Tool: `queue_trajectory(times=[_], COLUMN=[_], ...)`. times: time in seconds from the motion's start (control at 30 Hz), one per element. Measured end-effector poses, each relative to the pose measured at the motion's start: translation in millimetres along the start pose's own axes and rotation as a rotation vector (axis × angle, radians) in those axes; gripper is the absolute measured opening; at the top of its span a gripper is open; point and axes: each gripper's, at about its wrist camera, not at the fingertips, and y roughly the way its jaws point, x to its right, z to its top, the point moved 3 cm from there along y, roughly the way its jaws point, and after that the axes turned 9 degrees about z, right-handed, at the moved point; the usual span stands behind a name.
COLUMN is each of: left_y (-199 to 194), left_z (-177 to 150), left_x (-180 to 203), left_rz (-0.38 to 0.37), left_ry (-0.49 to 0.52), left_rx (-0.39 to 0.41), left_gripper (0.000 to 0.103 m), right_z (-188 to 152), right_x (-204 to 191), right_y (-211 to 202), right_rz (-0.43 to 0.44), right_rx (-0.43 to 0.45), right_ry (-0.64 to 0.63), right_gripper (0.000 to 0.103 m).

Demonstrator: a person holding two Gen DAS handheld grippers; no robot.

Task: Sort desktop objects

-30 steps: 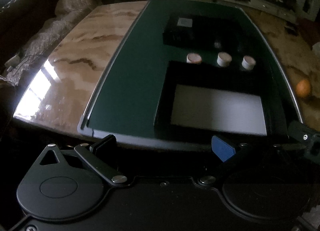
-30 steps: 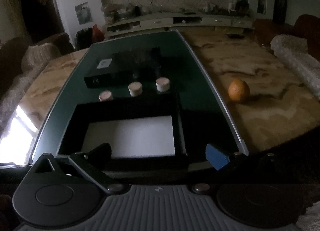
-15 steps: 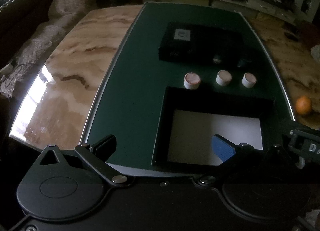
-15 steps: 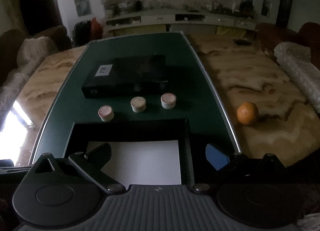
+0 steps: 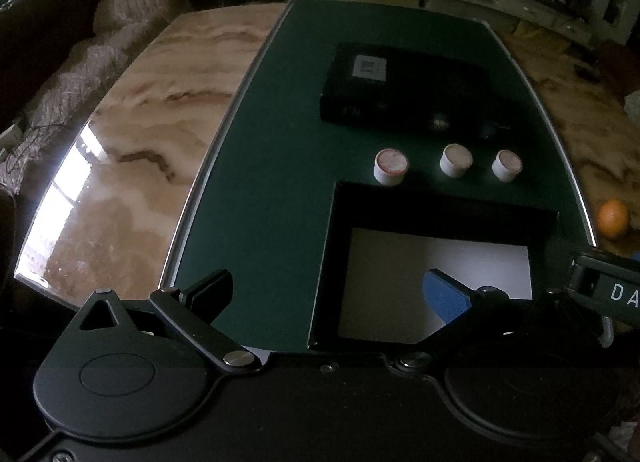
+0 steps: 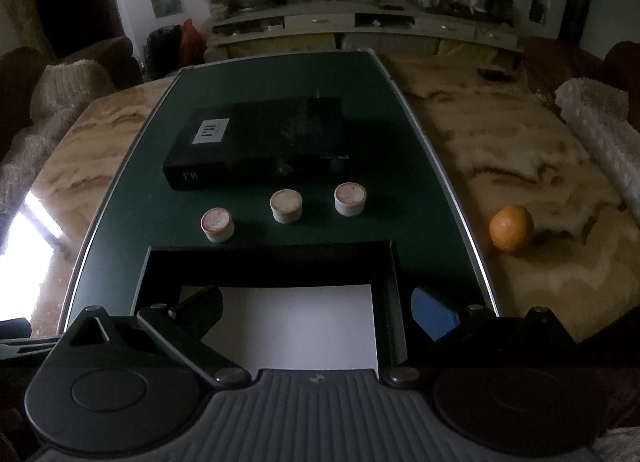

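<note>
Three small white round containers stand in a row on the green mat (image 6: 408, 190): left (image 6: 217, 224), middle (image 6: 286, 205), right (image 6: 350, 199). They also show in the left wrist view, left (image 5: 390, 166), middle (image 5: 455, 160), right (image 5: 507, 165). An open black box with a white bottom (image 6: 296, 322) (image 5: 436, 282) lies in front of them. A closed black box (image 6: 260, 142) (image 5: 404, 88) lies behind them. My left gripper (image 5: 332, 290) is open and empty over the mat's near edge. My right gripper (image 6: 320, 310) is open and empty above the open box.
An orange (image 6: 512, 228) (image 5: 613, 218) sits on the marble table (image 6: 540, 182) right of the mat. Sofas with blankets (image 5: 100, 54) flank the table. Part of the right gripper's body (image 5: 608, 294) shows at the left wrist view's right edge.
Both grippers have risen and moved forward over the mat, so the boxes and containers sit lower and closer in view. Both stay open.
</note>
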Motion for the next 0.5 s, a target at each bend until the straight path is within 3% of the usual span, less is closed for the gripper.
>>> queue_trajectory(times=[0.5], left_y=[2.0], left_z=[0.8], left_x=[1.4], left_rz=[0.004], left_ry=[-0.003], left_rx=[-0.002], left_gripper=[0.103], right_z=[10.6], right_x=[1.2], right_y=[2.1], right_rz=[-0.002], right_rx=[0.012], right_ry=[-0.008], right_gripper=[0.103])
